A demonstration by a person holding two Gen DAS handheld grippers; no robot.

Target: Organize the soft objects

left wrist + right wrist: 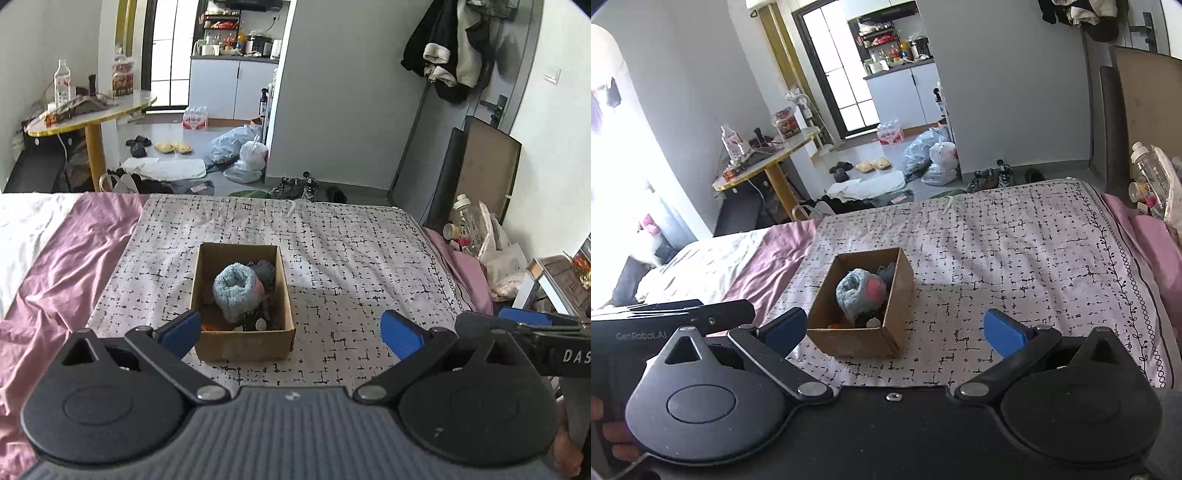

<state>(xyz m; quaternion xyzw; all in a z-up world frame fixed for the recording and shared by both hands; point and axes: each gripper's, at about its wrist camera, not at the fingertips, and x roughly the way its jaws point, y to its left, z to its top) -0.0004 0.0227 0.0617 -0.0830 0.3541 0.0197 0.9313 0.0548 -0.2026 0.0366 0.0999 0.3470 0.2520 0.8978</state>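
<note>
One cardboard box (243,345) on bed, one fluffy blue sock roll (236,291) inside, left gripper (291,334) and right gripper (894,330) both spread apart, empty

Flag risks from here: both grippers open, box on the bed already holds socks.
1. The cardboard box sits on soft bedding; a push from the left gripper or right gripper may tip it.
2. The fluffy blue sock roll rides high and could snag and lift out.
</note>
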